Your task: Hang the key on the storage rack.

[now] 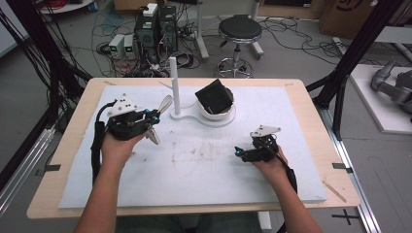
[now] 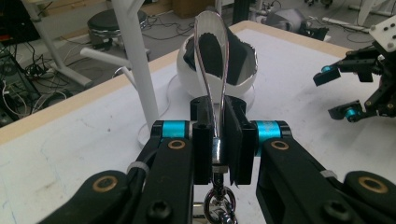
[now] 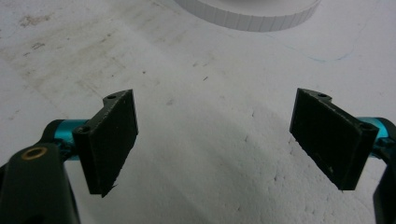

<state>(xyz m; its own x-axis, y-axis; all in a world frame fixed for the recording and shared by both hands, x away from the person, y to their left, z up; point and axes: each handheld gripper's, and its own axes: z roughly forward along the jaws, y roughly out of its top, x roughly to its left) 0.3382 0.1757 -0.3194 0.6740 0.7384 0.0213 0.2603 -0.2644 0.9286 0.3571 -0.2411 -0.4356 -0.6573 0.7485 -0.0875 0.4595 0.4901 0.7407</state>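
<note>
Polished metal is catching the light between the jaws of the left gripper (image 2: 217, 140): a shiny metal loop (image 2: 211, 60), shaped like a long teardrop, is being clamped at its narrow neck, with the jaws pressing on it from both sides. In the left gripper view the loop is standing up toward 12 o'clock from the jaws, and a small metal ring (image 2: 217, 205) is hanging below them at 6 o'clock. Seen from the high view, the left gripper (image 1: 154, 122) is sitting at about 9 o'clock on the white mat (image 1: 145, 184), with the loop (image 1: 163, 104) angling out toward 1 o'clock.

Beyond the loop, at 12 o'clock in the left gripper view, a white bowl (image 2: 243, 77) is holding a dark crumpled object (image 2: 236, 53); the bowl is resting on a white stand base (image 1: 228, 119) beside a white upright post (image 1: 173, 82). The loop is near the post but apart from it.

The right gripper (image 3: 212, 140) is hovering over the bare mat at roughly 4 o'clock on the table (image 1: 311, 97), its jaws spread wide with nothing between them. In the high view the right gripper (image 1: 239, 153) is pointing toward 9 o'clock, well apart from the loop.
</note>
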